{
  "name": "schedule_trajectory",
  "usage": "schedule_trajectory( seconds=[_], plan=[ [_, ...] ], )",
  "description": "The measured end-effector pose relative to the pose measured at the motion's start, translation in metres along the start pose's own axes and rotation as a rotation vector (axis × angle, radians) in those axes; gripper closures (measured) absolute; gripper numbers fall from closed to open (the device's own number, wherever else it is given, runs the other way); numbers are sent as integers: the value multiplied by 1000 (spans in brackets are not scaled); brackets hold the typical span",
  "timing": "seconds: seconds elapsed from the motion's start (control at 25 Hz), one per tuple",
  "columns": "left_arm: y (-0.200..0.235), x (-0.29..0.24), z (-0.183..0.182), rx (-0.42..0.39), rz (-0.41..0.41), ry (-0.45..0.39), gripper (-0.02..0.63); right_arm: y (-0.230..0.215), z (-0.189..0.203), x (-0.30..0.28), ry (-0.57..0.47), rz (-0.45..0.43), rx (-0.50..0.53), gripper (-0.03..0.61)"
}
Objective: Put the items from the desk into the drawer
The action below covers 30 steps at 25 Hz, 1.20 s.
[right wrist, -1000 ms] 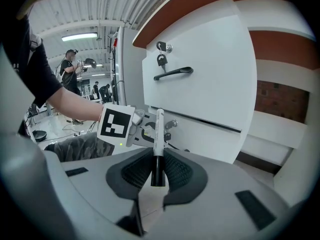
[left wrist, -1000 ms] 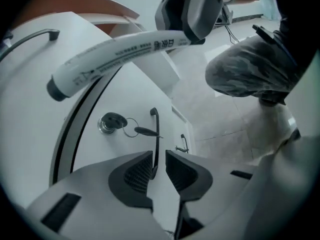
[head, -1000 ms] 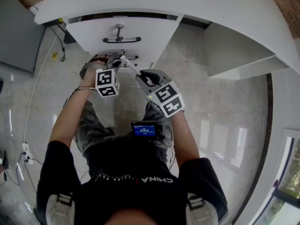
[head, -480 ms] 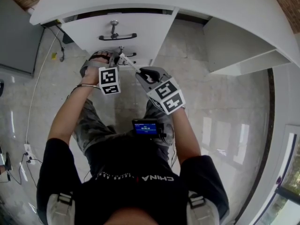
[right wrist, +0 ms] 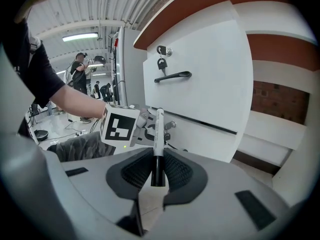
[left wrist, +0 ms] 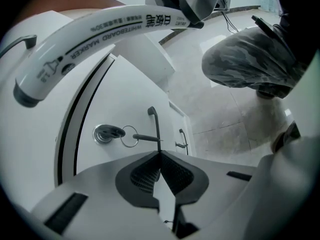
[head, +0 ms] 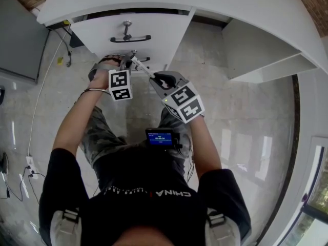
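A white whiteboard marker with a black end stands between the pads of my right gripper, which is shut on it. Its tip points toward the white drawer fronts. In the head view the marker runs from my right gripper up toward the left one. My left gripper is shut on the thin black handle of a lower drawer, beside its lock and key ring. From the head view my left gripper sits just under the top drawer's handle. The marker arcs overhead in the left gripper view.
The white desk top overhangs the drawer unit. The top drawer carries a black handle and a lock with keys. Another handle shows lower down. The person's knee is on the right, over a glossy tiled floor.
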<state>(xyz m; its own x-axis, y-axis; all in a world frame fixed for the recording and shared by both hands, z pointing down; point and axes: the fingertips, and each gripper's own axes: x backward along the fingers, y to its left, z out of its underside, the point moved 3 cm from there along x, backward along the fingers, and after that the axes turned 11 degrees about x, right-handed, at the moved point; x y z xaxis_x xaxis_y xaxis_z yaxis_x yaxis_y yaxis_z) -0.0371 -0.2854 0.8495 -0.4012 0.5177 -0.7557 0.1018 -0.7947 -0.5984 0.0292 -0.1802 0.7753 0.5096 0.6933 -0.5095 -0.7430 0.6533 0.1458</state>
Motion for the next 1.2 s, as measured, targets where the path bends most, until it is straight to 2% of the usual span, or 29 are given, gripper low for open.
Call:
schedule_trajectory(
  seconds=[0.24,0.6,0.84,1.2],
  plan=[
    [-11,9,0,21,23,-1,595,-3,-5,0,28,-7,27,505],
    [-41,31,6,99,31,-32,594,9,-19,5,48,-45,79,505],
    [-67,47,8,158,28,-64,592,22,-33,15,27,-76,83,505],
    [-100,50,12,243,3,-78,588,32,-31,20,21,-126,63,505]
  ],
)
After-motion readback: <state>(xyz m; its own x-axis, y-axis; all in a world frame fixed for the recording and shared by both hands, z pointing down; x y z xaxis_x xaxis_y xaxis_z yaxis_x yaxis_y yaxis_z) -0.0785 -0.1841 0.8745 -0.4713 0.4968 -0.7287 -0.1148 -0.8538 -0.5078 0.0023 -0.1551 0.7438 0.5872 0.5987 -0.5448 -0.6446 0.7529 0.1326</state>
